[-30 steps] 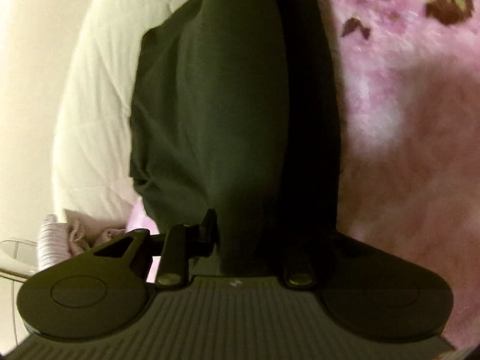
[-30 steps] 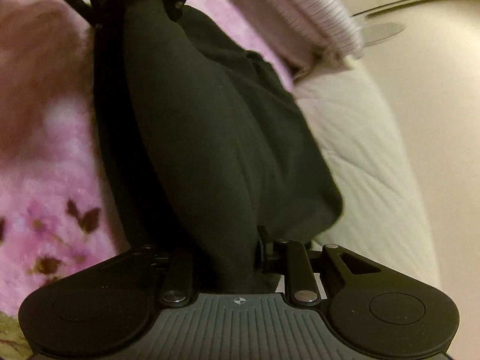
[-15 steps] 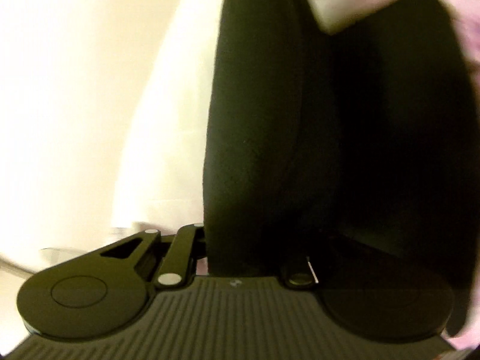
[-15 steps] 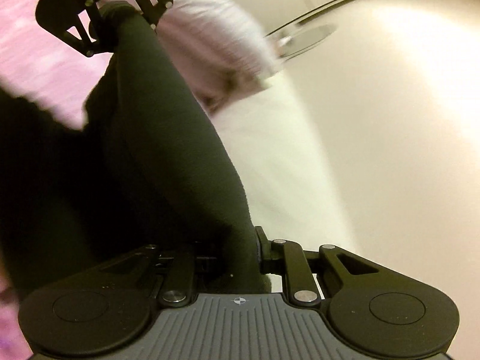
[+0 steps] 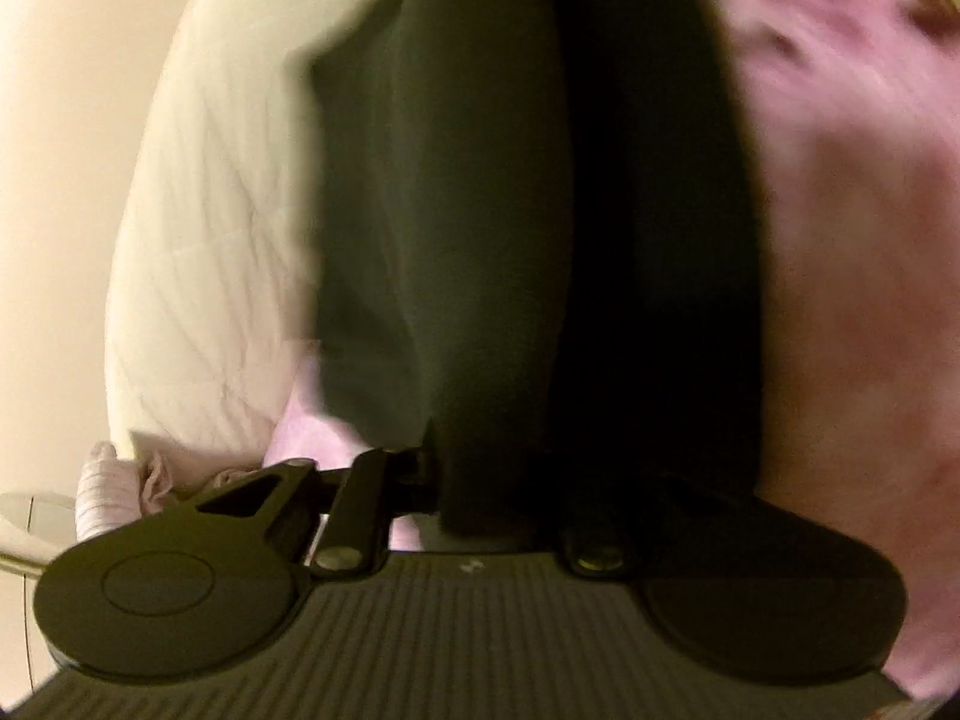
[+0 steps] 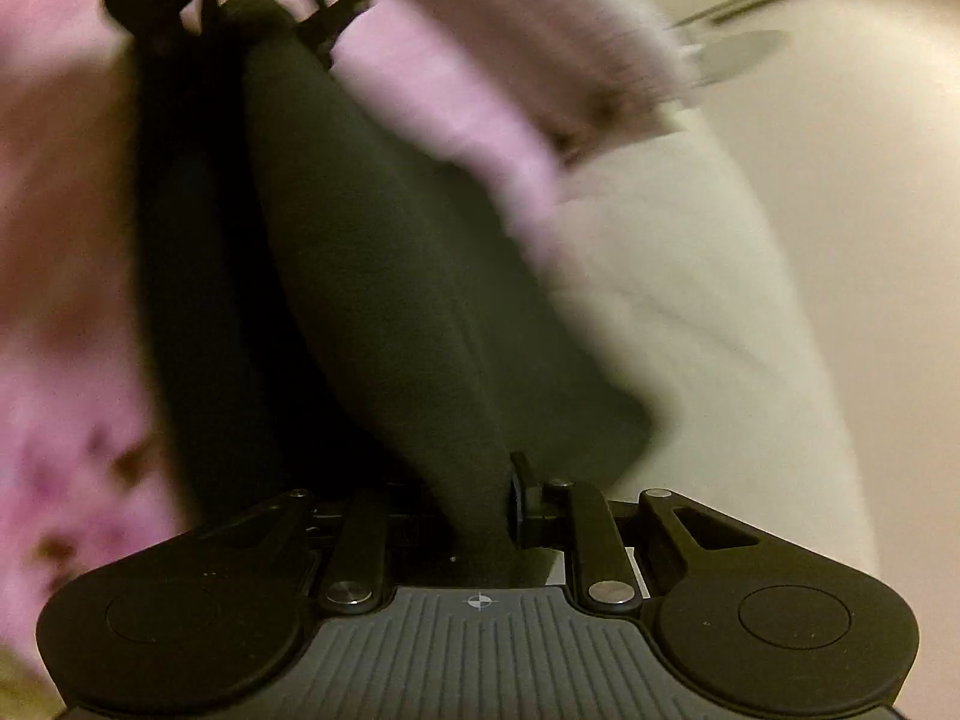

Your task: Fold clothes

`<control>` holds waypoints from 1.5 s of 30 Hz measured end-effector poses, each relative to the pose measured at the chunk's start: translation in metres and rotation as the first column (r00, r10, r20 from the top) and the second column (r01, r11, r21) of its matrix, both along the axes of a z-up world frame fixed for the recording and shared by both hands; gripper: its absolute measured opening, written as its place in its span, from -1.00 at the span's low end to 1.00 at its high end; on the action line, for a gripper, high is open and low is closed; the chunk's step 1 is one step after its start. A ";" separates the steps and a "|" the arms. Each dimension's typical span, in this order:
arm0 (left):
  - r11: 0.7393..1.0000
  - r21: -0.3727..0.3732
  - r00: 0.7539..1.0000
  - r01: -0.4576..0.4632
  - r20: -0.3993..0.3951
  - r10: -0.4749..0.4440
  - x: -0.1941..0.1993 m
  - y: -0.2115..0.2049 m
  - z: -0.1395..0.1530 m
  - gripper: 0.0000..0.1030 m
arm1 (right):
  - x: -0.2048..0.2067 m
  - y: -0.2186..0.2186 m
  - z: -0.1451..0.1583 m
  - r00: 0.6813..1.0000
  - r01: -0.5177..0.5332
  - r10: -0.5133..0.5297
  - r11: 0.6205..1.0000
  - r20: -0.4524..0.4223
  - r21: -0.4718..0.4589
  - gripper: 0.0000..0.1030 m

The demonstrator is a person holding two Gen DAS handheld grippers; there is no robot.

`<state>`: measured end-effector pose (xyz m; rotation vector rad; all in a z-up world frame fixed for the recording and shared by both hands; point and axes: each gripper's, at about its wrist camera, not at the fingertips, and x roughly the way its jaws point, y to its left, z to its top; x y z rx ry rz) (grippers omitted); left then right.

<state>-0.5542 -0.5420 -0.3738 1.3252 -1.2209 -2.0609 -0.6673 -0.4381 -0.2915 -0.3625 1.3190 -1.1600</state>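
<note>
Right, both grippers are clamped onto one dark garment (image 5: 456,228), each pinching a bunched end, and the cloth is stretched between them above the pink blanket (image 5: 840,240). The left gripper (image 5: 480,492) has its jaws nearly together with cloth packed between them; the right gripper (image 6: 486,516) likewise, though its jaws have just eased a touch wider with the cloth still between them, so that grip looks the one to watch.

To do this well, I'd say keep the top edge taut and level, both ends at the same height, so the hanging part drops straight before it's laid down. Any slack and the fold will go crooked.

Now the room. On the garment's one side the pink blanket runs wide and looks free, the best landing ground. On its other side lies the white quilted bedding (image 5: 210,240), curving off towards a drop beyond, so drifting that way risks cloth sliding off. A striped pale bundle (image 6: 528,18) sits beyond the garment, near the far gripper; steer clear of it. Everything's blurred, so finer edges I can't call.
</note>
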 end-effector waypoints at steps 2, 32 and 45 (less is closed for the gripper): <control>1.000 -0.016 1.000 -0.004 -0.029 0.004 0.011 0.009 -0.003 -0.66 | 0.002 0.017 -0.005 1.000 -0.003 0.003 1.000 -0.026 -0.017 -0.49; 0.966 0.162 0.971 -0.202 -0.097 0.219 0.105 0.090 0.028 -0.25 | -0.024 0.050 -0.013 0.951 0.268 -0.273 0.962 0.147 0.054 -0.01; 0.373 0.769 0.488 -0.518 -0.092 0.868 0.085 0.045 0.124 0.78 | -0.051 0.048 0.073 0.012 0.591 -0.734 0.552 0.679 0.587 0.74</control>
